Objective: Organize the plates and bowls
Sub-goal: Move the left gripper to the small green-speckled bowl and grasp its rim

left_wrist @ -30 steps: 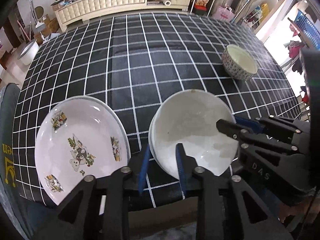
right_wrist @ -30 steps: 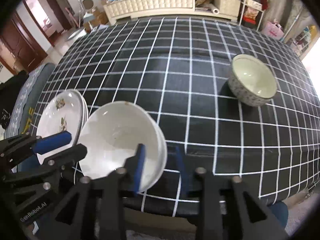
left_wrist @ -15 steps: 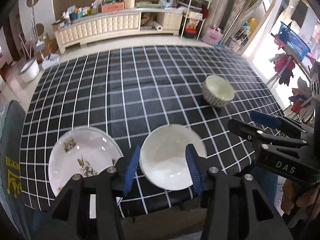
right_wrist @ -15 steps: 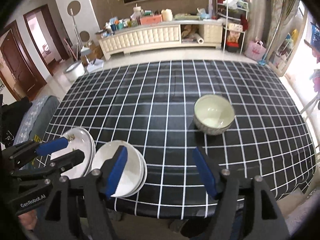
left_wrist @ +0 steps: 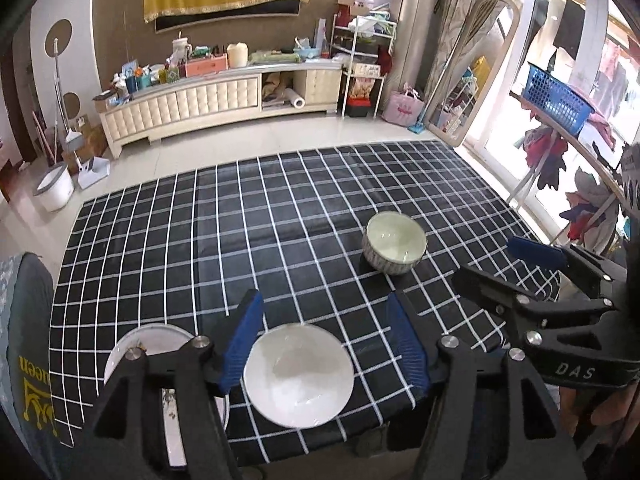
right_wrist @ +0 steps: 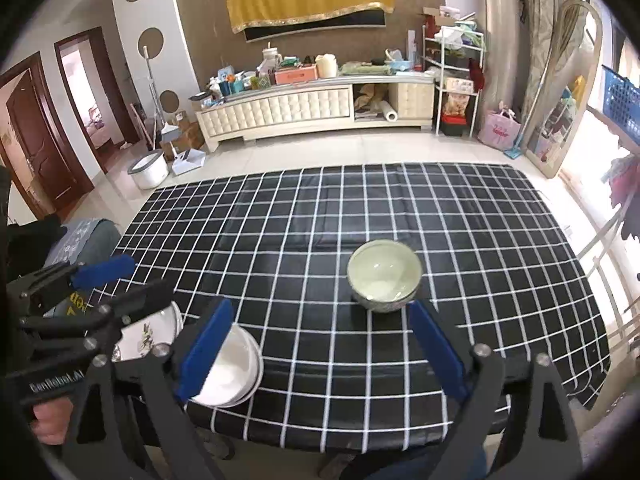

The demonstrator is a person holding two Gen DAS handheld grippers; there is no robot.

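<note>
White bowl (left_wrist: 298, 374) on table betw. left gripper (left_wrist: 326, 342) jaws, untouched, both grippers' jaws spread wide.

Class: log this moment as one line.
left claw: open, empty | right claw: open, empty | white bowl: near edge | patterned bowl: apart

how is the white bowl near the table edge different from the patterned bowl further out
The white bowl is wide, shallow and plain; the patterned bowl is narrower and deeper, with a dark speckled outer wall and pale greenish inside. The white bowl seems to sit nested on another like it beside the decorated plates; the patterned bowl stands alone toward the middle of the checked tablecloth. Both are upright, empty and free of either claw.
</note>
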